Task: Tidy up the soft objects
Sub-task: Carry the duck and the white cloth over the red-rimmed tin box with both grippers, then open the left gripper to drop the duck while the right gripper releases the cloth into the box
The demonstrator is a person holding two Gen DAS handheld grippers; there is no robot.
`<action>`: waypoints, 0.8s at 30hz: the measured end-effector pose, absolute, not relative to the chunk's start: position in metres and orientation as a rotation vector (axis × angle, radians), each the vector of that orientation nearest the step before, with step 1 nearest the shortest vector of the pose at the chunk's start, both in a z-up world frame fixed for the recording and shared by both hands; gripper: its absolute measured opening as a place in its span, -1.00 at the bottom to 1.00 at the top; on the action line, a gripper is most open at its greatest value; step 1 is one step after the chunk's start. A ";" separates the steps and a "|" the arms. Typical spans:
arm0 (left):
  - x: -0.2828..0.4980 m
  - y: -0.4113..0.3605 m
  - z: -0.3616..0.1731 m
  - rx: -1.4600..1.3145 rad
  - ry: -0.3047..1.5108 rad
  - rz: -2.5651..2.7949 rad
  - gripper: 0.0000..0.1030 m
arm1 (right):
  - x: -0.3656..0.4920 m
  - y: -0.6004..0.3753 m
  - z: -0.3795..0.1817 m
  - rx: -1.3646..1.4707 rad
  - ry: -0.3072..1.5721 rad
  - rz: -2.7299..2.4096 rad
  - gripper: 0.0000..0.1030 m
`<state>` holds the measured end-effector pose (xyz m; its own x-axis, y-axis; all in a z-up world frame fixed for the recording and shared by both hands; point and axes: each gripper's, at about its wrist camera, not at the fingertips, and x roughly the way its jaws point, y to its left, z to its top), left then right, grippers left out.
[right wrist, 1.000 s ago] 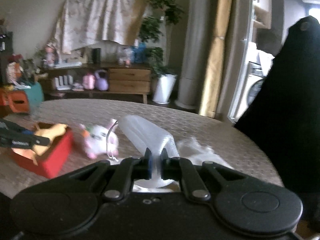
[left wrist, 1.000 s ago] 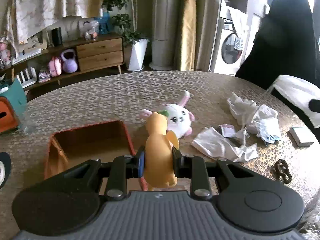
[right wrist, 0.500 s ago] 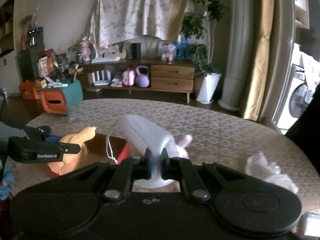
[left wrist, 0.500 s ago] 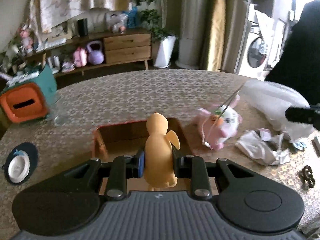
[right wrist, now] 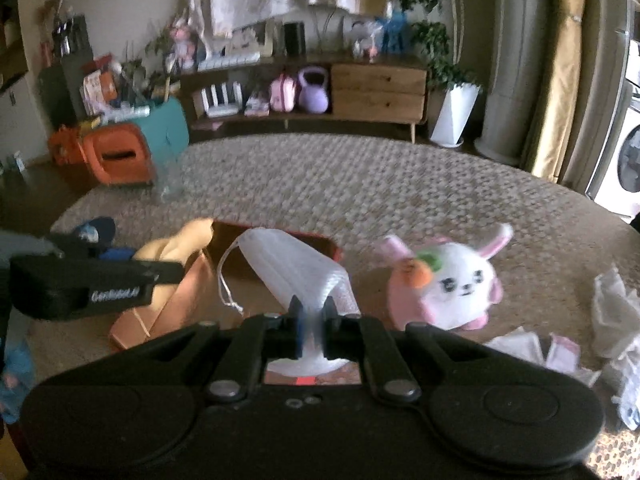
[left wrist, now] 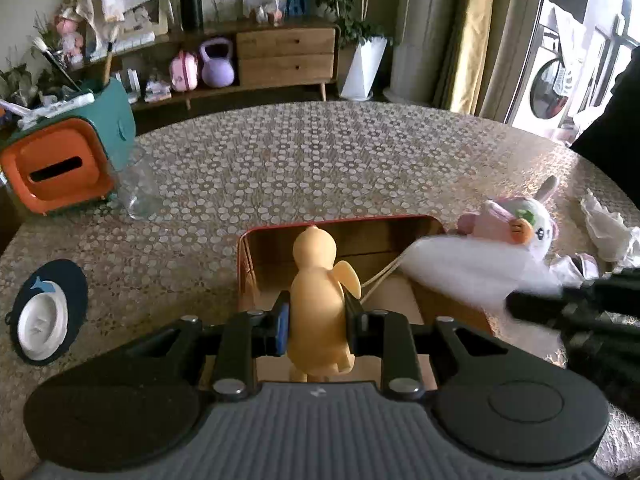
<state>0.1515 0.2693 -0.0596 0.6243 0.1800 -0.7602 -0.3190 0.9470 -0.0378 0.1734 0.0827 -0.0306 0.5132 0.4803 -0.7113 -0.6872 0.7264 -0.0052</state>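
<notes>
The yellow duck toy [left wrist: 318, 300] is clenched upright between the pads of the left claw [left wrist: 318, 322], above the near end of the open red box [left wrist: 340, 222], which stands on the patterned surface [left wrist: 320, 152]. A white face mask [right wrist: 296, 268] is pinched in the shut right claw [right wrist: 311, 322] and hangs over the box's right side, its ear loop [right wrist: 226, 284] dangling free.

Several faults can be foreseen. Both claws are crowded over one narrow opening, so a collision between them is likely if both loads are lowered together. The loose loop could be snagged on the duck's wing or on the box rim, and the mask would then be dragged out again on withdrawal. If the duck is let go while tilted, it may be tipped over the low wall instead of dropped inside. The light box could also be nudged aside by either claw.

Just beside the box on its right lies a pink-and-white bunny plush [right wrist: 448, 280], close enough to be brushed by the right claw. Crumpled white cloths [left wrist: 608, 232] lie further right. To the left, well apart, stand a clear glass jar [left wrist: 140, 188], an orange and teal container [left wrist: 60, 164] and a dark coaster with a white dish [left wrist: 44, 312]; none of these obstructs the box.
</notes>
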 end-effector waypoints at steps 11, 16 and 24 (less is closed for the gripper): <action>0.181 0.279 -0.088 -0.153 0.939 0.249 -0.48 | 0.148 0.140 -0.069 -0.576 0.746 0.841 -0.83; 0.190 0.282 -0.102 -0.167 0.987 0.240 -0.49 | 0.144 0.149 -0.083 -0.661 0.749 0.873 -0.82; 0.196 0.286 -0.110 -0.188 1.060 0.198 -0.48 | 0.136 0.150 -0.089 -0.725 0.751 0.936 -0.66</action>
<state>0.1963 0.2864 -0.1105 0.4748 0.0704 -0.8772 -0.2506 0.9663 -0.0581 0.1358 0.1497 -0.0891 0.3907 0.4272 -0.8154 -0.8884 0.4069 -0.2125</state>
